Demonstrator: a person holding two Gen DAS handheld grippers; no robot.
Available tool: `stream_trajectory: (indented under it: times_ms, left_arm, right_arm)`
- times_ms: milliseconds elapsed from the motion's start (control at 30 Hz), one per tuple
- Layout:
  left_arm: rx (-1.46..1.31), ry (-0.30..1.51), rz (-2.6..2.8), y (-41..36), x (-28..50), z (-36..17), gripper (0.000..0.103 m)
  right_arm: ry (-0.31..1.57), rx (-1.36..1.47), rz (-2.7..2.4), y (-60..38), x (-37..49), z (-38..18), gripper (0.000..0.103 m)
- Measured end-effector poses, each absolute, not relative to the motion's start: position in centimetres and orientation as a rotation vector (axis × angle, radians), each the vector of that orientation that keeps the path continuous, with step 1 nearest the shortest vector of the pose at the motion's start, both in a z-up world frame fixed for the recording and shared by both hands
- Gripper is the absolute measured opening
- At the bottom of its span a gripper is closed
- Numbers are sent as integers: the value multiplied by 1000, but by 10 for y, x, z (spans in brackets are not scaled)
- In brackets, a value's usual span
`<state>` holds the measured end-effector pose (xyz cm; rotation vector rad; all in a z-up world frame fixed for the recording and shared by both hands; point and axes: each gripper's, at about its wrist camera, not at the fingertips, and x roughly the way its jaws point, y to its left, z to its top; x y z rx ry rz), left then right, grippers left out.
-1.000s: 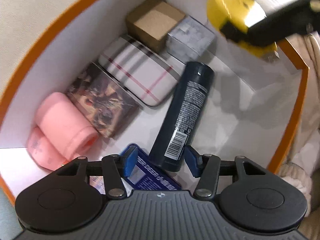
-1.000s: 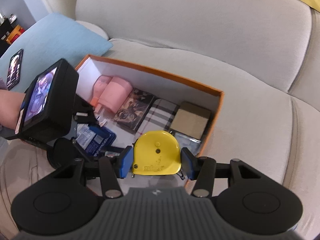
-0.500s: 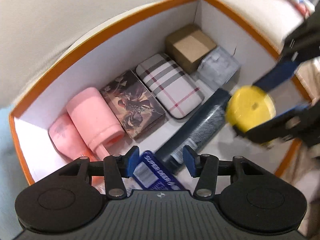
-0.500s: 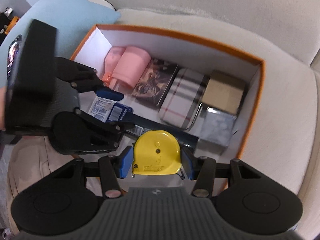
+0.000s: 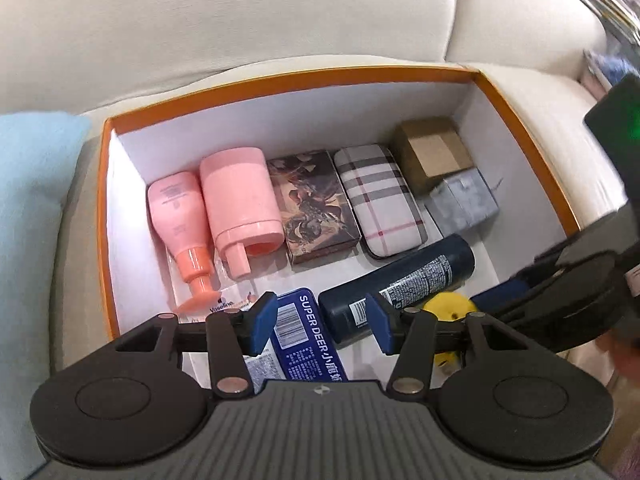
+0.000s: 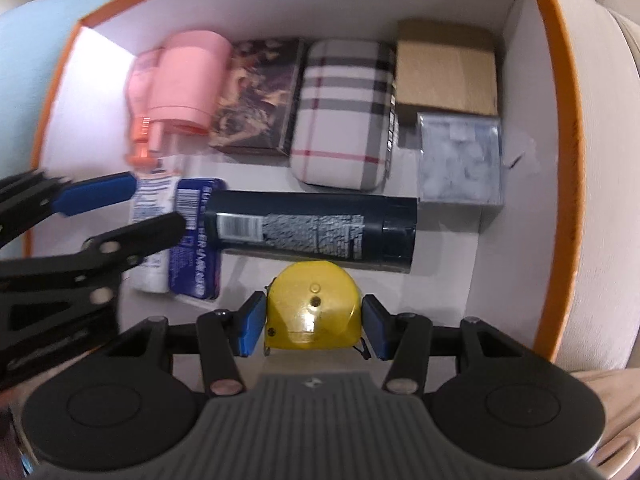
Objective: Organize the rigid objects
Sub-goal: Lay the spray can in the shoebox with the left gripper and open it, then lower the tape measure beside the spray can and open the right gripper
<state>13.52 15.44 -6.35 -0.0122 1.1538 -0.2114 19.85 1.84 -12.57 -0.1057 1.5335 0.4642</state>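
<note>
An orange-rimmed white box (image 5: 524, 132) sits on a beige sofa. My right gripper (image 6: 313, 322) is shut on a yellow tape measure (image 6: 314, 308) low inside the box, just in front of a dark spray can (image 6: 312, 230). The tape measure also shows in the left wrist view (image 5: 446, 307), beside the can (image 5: 400, 276). My left gripper (image 5: 322, 318) is open and empty, over the box's near edge above a blue Super Deer tin (image 5: 308, 340); it shows at the left of the right wrist view (image 6: 132, 208).
The box's back row holds two pink bottles (image 5: 240, 200), a printed card box (image 5: 314, 204), a plaid case (image 5: 378, 198), a brown carton (image 5: 432, 152) and a silver box (image 5: 462, 200). A Vaseline tube (image 6: 154, 216) lies by the tin. A light blue cushion (image 5: 28, 184) lies left.
My right gripper has lowered the tape measure into the box, down beside the spray can. My left gripper has drawn back toward the box's near edge, still open.
</note>
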Motion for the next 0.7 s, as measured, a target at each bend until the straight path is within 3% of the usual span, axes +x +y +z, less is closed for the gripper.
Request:
stream_trajectory:
  times_ms: [400,700]
  left_arm:
    - [-109,1143,-140,156,119,-65,59]
    - [-85,1043,-84,143,98,-25,60]
  right_arm:
    - [1543,-99,431,20,195,-134,58]
    - [1397,-78,471,2,180,-82,61]
